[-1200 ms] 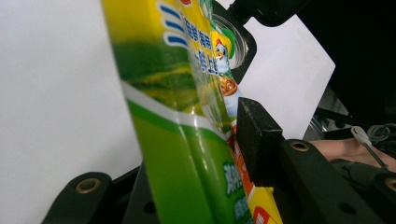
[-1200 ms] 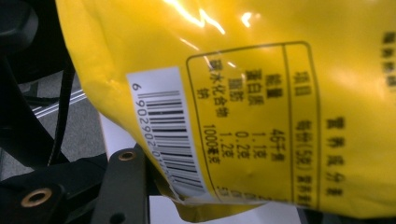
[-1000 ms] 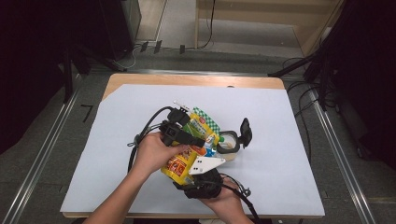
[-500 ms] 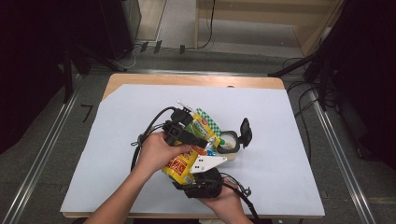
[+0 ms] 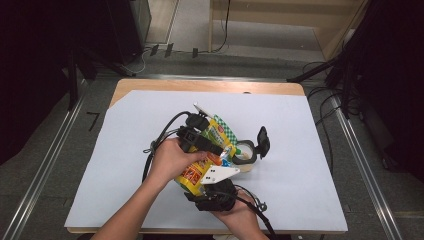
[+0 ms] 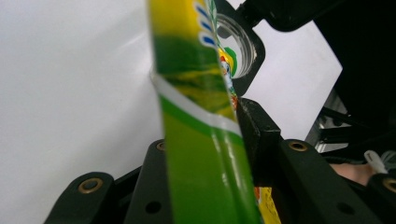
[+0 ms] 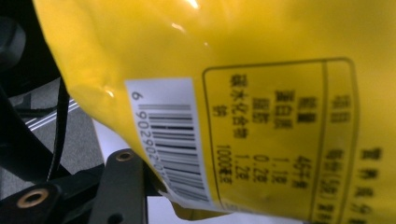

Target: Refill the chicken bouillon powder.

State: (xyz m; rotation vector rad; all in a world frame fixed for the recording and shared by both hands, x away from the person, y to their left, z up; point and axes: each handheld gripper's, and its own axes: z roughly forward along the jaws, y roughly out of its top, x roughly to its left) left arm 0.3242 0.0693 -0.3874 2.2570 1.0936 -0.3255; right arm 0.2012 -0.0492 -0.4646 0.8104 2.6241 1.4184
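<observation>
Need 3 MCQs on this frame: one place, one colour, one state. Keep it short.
1. Where does the black-rimmed clear container sit?
A. right of the packet
B. on the floor
C. at the table's far left corner

2. Main colour of the snack packet?
A. red
B. yellow
C. white

3. State of the left claw?
A. hanging open above the table
B. shut on the packet
C. lying on the table, unheld

Key: 1 A, the high view shows it just right of the packet; 2 B, yellow back with barcode; 3 B, the left gripper view shows the packet's edge pinched between its jaws.

Left tool jaws clamped, closing lately, right tool below, gripping
</observation>
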